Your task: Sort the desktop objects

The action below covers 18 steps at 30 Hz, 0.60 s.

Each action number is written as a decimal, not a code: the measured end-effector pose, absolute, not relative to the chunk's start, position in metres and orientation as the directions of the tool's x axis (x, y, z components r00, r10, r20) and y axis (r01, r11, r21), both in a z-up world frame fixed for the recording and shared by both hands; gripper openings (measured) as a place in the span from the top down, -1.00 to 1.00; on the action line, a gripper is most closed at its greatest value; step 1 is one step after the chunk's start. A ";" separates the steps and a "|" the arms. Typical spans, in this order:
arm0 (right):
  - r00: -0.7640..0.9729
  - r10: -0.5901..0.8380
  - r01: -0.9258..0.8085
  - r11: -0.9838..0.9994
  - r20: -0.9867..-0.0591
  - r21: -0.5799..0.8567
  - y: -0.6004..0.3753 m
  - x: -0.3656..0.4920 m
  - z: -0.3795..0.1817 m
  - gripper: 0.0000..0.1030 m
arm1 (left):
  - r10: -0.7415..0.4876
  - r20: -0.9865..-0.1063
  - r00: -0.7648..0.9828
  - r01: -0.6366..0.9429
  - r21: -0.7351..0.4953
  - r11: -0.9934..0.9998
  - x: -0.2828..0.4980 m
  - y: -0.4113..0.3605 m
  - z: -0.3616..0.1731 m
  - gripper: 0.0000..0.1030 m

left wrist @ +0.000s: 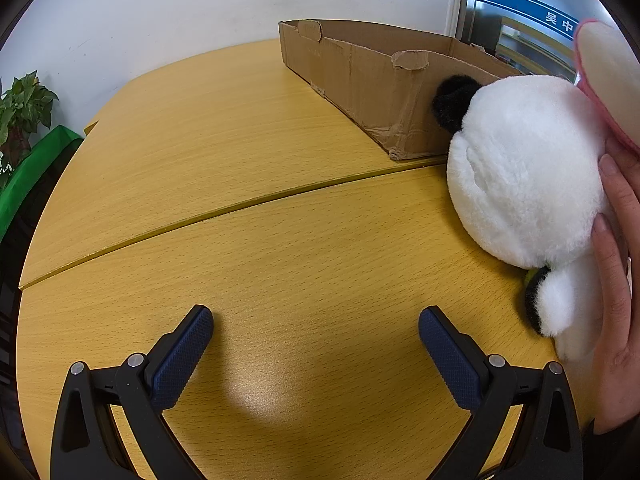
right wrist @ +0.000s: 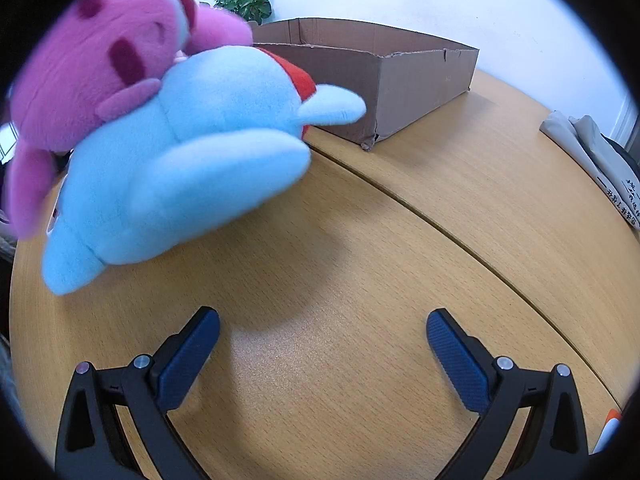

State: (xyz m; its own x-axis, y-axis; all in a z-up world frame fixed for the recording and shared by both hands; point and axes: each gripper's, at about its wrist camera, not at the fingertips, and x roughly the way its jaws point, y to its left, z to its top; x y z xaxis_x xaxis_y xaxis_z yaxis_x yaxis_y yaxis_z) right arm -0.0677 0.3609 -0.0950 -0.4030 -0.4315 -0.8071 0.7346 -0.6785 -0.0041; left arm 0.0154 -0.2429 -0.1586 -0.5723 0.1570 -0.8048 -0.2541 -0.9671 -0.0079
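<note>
A white panda plush point(left wrist: 528, 168) with black ears lies on the wooden table point(left wrist: 280, 240) at the right, and a person's bare hand point(left wrist: 618, 280) holds it from behind. A pink-rimmed cream plush part point(left wrist: 604, 76) shows above it. My left gripper point(left wrist: 316, 320) stands open over bare table, well left of the panda. In the right wrist view a light blue plush point(right wrist: 180, 160) and a pink plush point(right wrist: 96, 60) with dark spots hover blurred at the left, a red piece point(right wrist: 296, 76) behind them. My right gripper point(right wrist: 323, 322) is open, empty, below and right of them.
An open shallow cardboard box point(left wrist: 360, 76) sits at the back of the table, seen too as the cardboard box point(right wrist: 400, 76). A seam point(right wrist: 460, 232) splits the tabletop. A potted plant point(left wrist: 20, 108) and green cloth stand at the left; grey fabric point(right wrist: 600, 160) lies at the right edge.
</note>
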 end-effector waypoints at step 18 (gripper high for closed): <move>-0.403 -0.431 0.734 -0.679 -0.807 -0.004 0.361 -0.066 -0.095 -1.00 | 0.156 -0.805 -0.572 -0.253 -0.008 -0.967 0.013 -0.240 -0.157 -1.00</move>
